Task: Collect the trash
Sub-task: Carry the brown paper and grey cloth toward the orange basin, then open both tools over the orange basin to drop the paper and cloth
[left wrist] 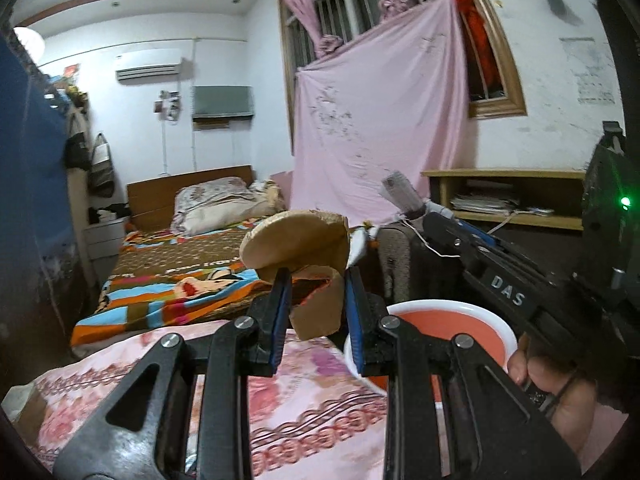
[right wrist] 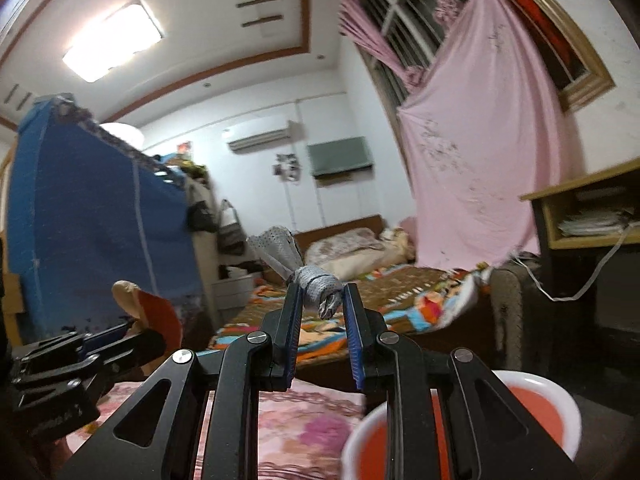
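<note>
My left gripper (left wrist: pixel 316 280) is shut on a crushed tan paper cup (left wrist: pixel 296 244) with a red inside, held up level over the bed. In the right wrist view that cup (right wrist: pixel 150 312) shows at the far left in the left gripper (right wrist: pixel 130 326). My right gripper (right wrist: pixel 322 292) is shut on a grey dotted crumpled wad (right wrist: pixel 316 284) whose loose end fans out up and to the left. The left wrist view shows the wad (left wrist: pixel 398 190) sticking out of the right gripper (left wrist: pixel 424 210). A red bin with a white rim (left wrist: pixel 440 304) (right wrist: pixel 520 376) sits low, below and to the right of both grippers.
Pink floral bedding (left wrist: pixel 304 408) lies under the grippers. Beyond it is a bed with a colourful blanket (left wrist: pixel 168 284). A blue wardrobe (right wrist: pixel 88 216) stands at the left and a wooden desk (left wrist: pixel 508 200) at the right. A hand (left wrist: pixel 560 392) grips the right tool.
</note>
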Demonstrator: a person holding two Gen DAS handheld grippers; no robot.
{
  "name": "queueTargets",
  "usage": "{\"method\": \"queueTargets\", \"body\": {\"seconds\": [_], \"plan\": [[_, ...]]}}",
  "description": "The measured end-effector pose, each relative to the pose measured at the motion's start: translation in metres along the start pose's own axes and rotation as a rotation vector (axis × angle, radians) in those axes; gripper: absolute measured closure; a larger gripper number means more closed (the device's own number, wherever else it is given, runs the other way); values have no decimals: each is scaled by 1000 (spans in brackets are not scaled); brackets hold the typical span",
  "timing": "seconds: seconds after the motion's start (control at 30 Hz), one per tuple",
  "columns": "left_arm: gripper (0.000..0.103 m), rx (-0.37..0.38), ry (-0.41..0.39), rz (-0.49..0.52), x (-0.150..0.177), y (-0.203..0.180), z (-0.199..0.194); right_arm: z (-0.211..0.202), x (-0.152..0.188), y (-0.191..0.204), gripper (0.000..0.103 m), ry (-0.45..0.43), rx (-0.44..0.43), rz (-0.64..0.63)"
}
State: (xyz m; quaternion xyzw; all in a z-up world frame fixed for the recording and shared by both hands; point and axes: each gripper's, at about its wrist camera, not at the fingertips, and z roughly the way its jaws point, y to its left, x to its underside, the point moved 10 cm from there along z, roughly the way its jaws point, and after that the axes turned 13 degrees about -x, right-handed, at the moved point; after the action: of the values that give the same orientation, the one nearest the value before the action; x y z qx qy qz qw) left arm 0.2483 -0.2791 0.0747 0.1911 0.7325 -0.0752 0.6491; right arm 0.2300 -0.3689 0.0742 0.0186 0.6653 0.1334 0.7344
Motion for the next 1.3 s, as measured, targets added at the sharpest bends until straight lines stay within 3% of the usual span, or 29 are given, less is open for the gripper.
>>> {"method": "queueTargets", "body": {"seconds": [0.17, 0.4, 0.53, 0.9, 1.17, 1.3], "plan": [[92, 70, 55, -19, 3, -23, 17, 1, 11, -36, 83, 50, 81, 61], [92, 208, 207, -66, 18, -58, 43, -2, 28, -69, 83, 118, 163, 134], [92, 243, 285, -60, 29, -75, 56, -6, 33, -80, 83, 138, 193, 164], [91, 278, 437, -105, 50, -92, 78, -9, 47, -101, 82, 197, 249, 244], [72, 269, 470, -129, 55, -86, 83, -8, 51, -104, 69, 217, 267, 254], [68, 250, 461, -151, 54, -78, 84, -8, 51, -105, 63, 218, 272, 255]]}}
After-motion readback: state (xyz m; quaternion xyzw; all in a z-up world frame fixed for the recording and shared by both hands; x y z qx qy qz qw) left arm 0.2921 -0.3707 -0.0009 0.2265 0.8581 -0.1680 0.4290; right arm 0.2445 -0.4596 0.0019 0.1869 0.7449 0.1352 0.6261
